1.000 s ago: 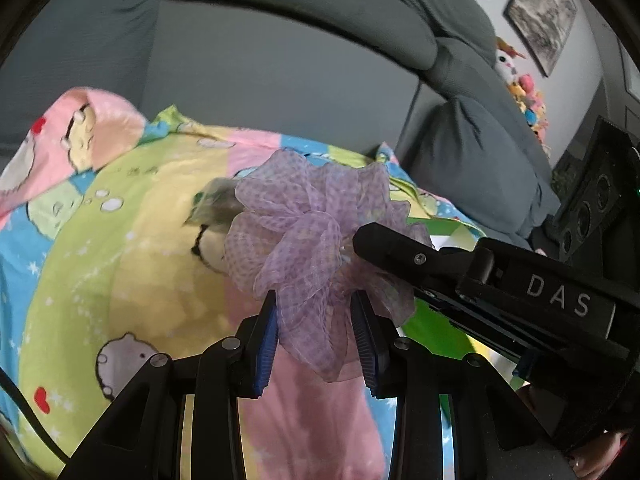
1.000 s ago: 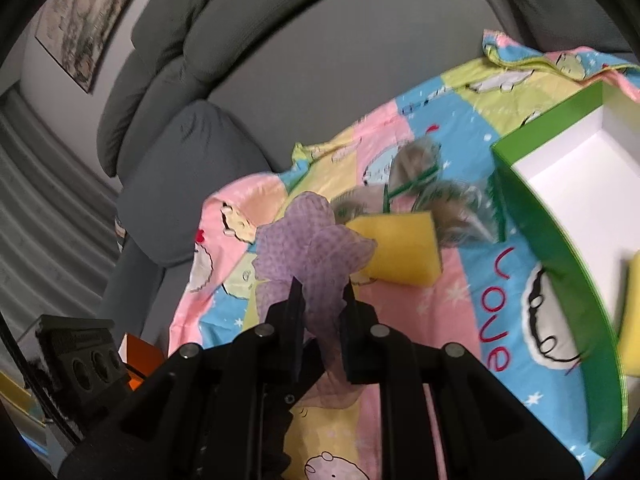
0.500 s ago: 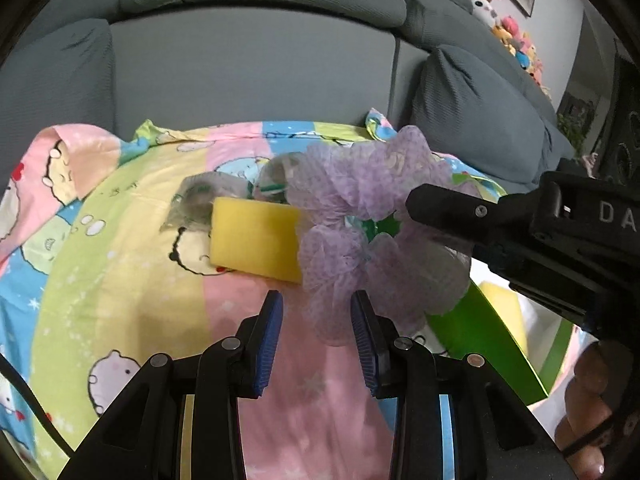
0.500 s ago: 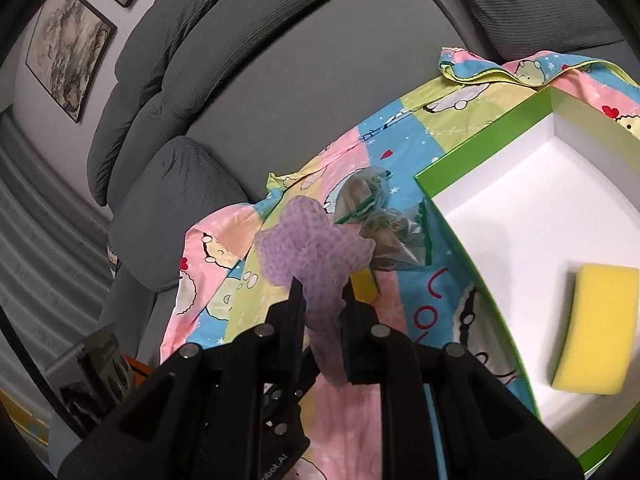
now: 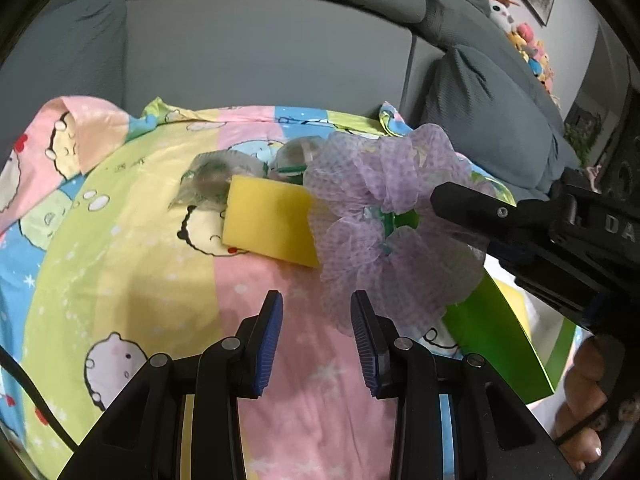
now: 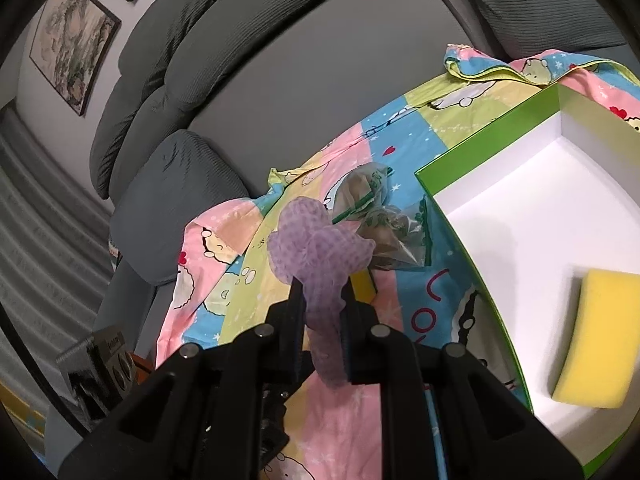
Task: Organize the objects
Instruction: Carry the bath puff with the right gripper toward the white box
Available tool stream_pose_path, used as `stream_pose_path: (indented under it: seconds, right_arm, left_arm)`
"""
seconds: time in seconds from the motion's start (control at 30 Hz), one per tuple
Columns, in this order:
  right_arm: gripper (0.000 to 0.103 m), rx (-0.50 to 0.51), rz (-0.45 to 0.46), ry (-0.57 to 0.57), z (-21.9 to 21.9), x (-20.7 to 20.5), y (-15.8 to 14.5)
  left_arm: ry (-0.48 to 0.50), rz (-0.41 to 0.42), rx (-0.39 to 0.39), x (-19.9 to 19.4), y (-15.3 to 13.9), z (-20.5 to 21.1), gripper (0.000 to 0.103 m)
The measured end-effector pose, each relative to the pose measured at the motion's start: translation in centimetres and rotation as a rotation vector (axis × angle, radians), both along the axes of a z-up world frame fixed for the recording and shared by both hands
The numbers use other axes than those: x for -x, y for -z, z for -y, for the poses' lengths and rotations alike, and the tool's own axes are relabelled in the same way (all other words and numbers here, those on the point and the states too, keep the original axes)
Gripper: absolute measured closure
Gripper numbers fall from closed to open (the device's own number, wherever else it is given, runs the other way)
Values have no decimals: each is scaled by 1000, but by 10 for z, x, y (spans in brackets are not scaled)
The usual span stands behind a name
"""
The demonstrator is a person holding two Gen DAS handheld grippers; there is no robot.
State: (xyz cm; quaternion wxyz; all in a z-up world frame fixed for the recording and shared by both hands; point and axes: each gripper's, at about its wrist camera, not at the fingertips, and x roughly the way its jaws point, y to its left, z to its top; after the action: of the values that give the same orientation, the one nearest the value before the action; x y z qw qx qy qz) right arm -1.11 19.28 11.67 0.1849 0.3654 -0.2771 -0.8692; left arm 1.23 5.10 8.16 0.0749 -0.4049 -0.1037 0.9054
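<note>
My right gripper (image 6: pixel 322 286) is shut on a purple mesh bath puff (image 6: pixel 316 240) and holds it in the air above the cartoon bedsheet. The puff also shows in the left wrist view (image 5: pixel 384 216), held by the right gripper's black finger (image 5: pixel 472 204). My left gripper (image 5: pixel 316 312) is open and empty, just left of and below the puff. A yellow sponge (image 5: pixel 268 220) lies on the sheet beside clear plastic bags (image 5: pixel 212 176). A green box with a white inside (image 6: pixel 532 216) holds a second yellow sponge (image 6: pixel 596 336).
The colourful sheet (image 5: pixel 120 240) covers a grey sofa seat (image 5: pixel 260 48). Grey cushions (image 6: pixel 176 184) stand behind. The green box edge (image 5: pixel 492 340) lies at the right of the left wrist view. Plush toys (image 5: pixel 528 40) sit far right.
My right gripper has carried the puff to the right, towards the green box. The box and its sponge fill more of the right wrist view. The left gripper stays open.
</note>
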Motion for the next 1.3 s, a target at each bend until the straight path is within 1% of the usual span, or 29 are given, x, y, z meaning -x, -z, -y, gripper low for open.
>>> stream_pose_path:
  seconds: [0.07, 0.2, 0.3, 0.37, 0.4, 0.5, 0.63, 0.73, 0.77, 0.9, 1.0, 1.03, 1.1, 1.13, 1.2, 1.23, 1.3]
  right_arm:
    - [87, 11, 5, 16, -5, 2, 3]
    - [87, -25, 19, 67, -17, 1, 7]
    - [87, -27, 20, 85, -25, -3, 1]
    - [88, -25, -15, 84, -28, -9, -8]
    - [88, -32, -11, 81, -28, -11, -10]
    - [88, -84, 7, 75, -23, -17, -18]
    - [88, -182, -43, 82, -19, -37, -46]
    - [88, -261, -60, 109, -19, -45, -57]
    - [88, -271, -57, 106, -21, -46, -59]
    - [88, -256, -52, 101, -30, -53, -64]
    - [88, -275, -65, 124, -34, -56, -68]
    - [88, -273, -66, 127, -35, -56, -68]
    - [88, -256, -60, 132, -37, -53, -66]
    - [88, -243, -53, 130, -37, -52, -64]
    - [88, -232, -42, 122, -35, -48, -61]
    - [88, -231, -37, 119, -34, -47, -59]
    - [88, -230, -37, 123, -32, -45, -59]
  left_arm:
    - [-28, 3, 27, -5, 2, 3, 67]
    - [-59, 5, 56, -16, 5, 16, 67]
    - [-86, 14, 71, -23, 6, 28, 67]
    - [-98, 11, 64, -27, 5, 35, 67]
    - [-102, 5, 58, -29, 5, 38, 67]
    - [-115, 3, 55, -32, 3, 43, 67]
    - [-95, 2, 35, -32, 4, 43, 67]
    - [-91, 6, 28, -31, 6, 40, 67]
    - [-86, 9, 20, -30, 8, 39, 67]
    - [-87, 16, 9, -27, 17, 35, 67]
    - [-87, 52, -21, -22, 29, 38, 67]
    - [-89, 55, -9, -21, 32, 39, 67]
    - [-110, 45, 40, -20, 34, 41, 67]
    - [-116, 44, 45, -20, 34, 41, 67]
    - [-111, 38, 22, -19, 31, 43, 67]
    - [-105, 18, 8, -19, 27, 44, 67]
    - [-109, -25, 8, -19, 19, 45, 67]
